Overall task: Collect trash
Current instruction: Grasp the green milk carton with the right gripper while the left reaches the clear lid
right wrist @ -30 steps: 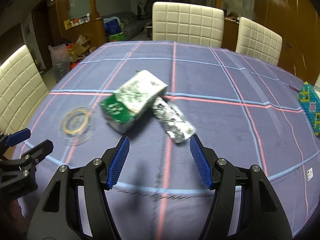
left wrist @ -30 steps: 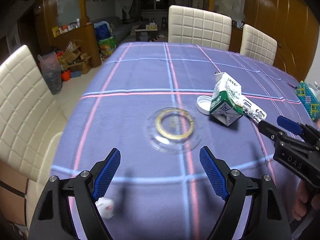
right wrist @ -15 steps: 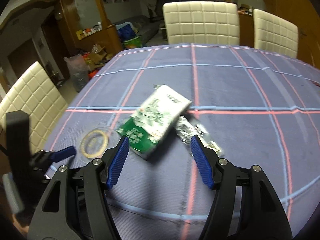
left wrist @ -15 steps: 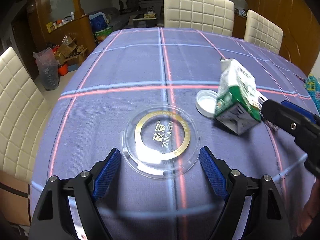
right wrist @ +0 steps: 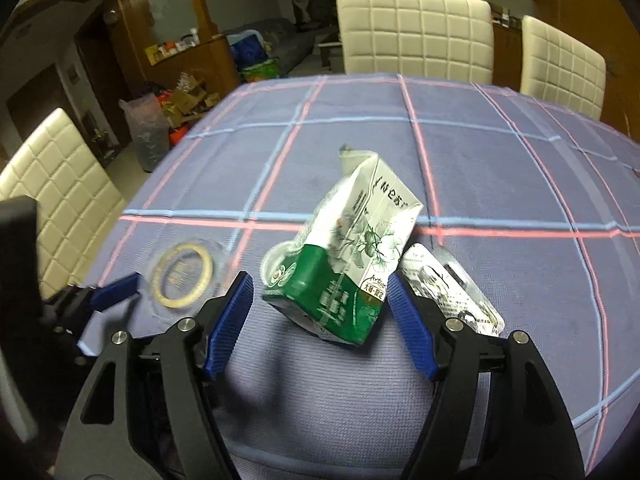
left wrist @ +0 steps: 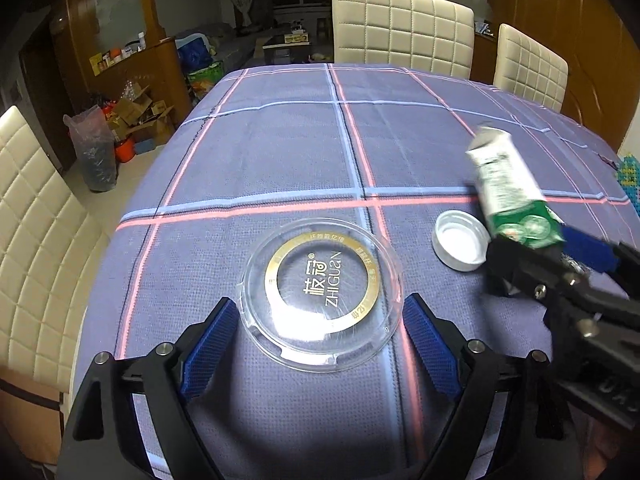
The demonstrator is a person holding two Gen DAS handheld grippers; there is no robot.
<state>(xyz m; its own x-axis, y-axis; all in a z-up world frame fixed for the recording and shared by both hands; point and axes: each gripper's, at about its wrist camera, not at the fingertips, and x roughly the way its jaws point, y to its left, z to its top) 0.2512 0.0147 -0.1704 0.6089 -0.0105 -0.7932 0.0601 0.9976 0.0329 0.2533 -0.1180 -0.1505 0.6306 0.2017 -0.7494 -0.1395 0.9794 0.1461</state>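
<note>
A clear plastic lid (left wrist: 320,292) with a gold ring lies flat on the checked tablecloth. My left gripper (left wrist: 320,346) is open and still widening, its blue pads on either side of the lid's near half without touching it. A green and white carton (right wrist: 344,256) lies tilted between the pads of my right gripper (right wrist: 320,320), whose jaws are opening, with a gap on the left side. A white cap (left wrist: 460,246) sits beside the carton (left wrist: 508,196). A silver wrapper (right wrist: 448,288) lies just right of the carton.
Cream padded chairs (left wrist: 400,24) stand at the far side, another chair (left wrist: 36,240) at the left edge. A beaded pouch (left wrist: 628,176) lies at the table's right edge. My right gripper (left wrist: 560,276) reaches in close beside the left one.
Both grippers have moved forward over the table. The lid now lies between the left pads and the carton between the right pads, which have spread wider. The carton has tipped and looks blurred.
</note>
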